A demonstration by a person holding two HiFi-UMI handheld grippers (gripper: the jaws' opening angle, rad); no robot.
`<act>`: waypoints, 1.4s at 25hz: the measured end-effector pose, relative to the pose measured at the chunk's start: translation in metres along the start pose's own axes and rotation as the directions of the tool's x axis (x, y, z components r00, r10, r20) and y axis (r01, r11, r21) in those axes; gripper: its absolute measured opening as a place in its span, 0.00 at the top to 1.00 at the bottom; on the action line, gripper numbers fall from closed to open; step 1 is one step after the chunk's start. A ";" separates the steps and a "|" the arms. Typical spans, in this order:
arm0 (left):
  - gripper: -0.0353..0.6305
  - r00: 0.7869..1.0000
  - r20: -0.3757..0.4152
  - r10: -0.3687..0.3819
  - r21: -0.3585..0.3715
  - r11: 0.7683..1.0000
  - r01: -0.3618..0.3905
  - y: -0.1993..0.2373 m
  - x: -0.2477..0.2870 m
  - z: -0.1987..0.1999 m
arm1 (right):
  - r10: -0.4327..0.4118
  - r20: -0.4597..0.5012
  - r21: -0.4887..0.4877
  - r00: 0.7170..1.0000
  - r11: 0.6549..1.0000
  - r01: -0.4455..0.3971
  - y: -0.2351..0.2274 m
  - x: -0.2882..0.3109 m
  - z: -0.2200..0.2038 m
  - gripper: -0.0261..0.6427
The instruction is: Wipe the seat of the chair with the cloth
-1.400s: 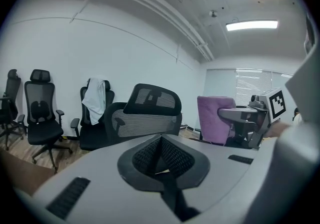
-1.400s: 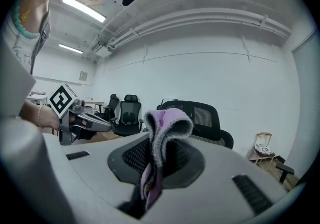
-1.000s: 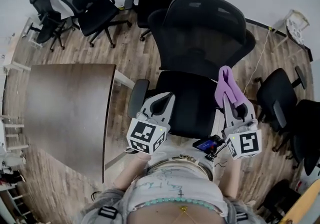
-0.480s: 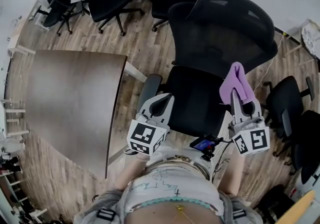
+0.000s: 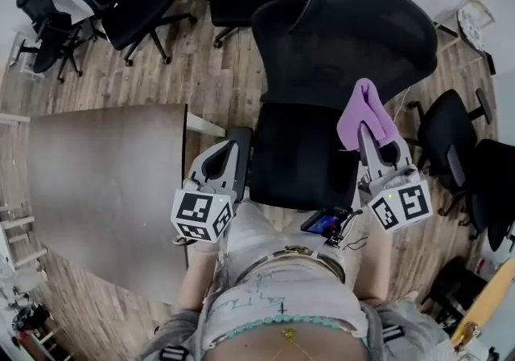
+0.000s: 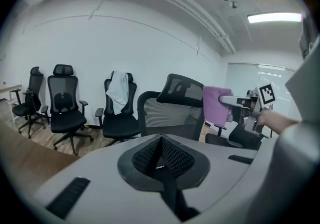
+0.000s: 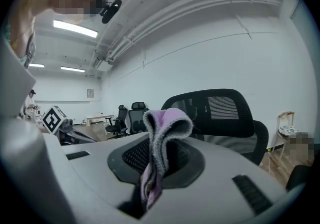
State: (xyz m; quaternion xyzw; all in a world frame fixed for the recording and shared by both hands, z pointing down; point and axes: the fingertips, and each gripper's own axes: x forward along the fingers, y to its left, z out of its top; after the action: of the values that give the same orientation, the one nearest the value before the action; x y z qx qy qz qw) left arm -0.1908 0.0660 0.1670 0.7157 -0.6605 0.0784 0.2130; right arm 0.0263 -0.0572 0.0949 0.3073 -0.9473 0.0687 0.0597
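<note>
Nearest to us, our left claw (image 6: pixel 161 155) is pressed together on nothing and hangs just beside the left edge of the seat (image 5: pixel 294 158). Our right claw (image 7: pixel 150 178) pinches the purple cloth (image 5: pixel 360 114) by a narrow fold, in the air over the right edge of this seat, which the cloth does not yet touch; behind it rises the backrest (image 5: pixel 346 38). We think a hard push could pull the cloth out of such a small pinch, or could turn the chair away, because nothing holds it.
</note>
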 end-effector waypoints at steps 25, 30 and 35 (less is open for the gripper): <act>0.94 0.989 -0.140 0.044 0.232 0.973 -0.010 -0.008 0.076 -0.102 | -0.148 -0.021 -0.140 0.989 0.980 0.144 -0.072 -0.074 -0.036 0.89; 0.94 0.987 -0.130 0.097 0.216 0.974 -0.068 0.013 0.082 -0.111 | -0.108 -0.034 -0.145 0.994 0.984 0.102 -0.068 -0.056 -0.046 0.89; 0.94 0.981 -0.138 0.133 0.227 0.969 -0.099 0.031 0.093 -0.132 | -0.091 -0.015 -0.142 0.996 0.986 0.088 -0.070 -0.046 -0.064 0.89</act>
State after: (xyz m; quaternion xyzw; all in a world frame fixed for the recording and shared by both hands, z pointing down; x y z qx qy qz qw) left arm -0.1885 0.0339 0.3286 0.6867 -0.6705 0.2177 0.1777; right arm 0.1093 -0.0767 0.1568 0.3438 -0.9343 0.0020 0.0943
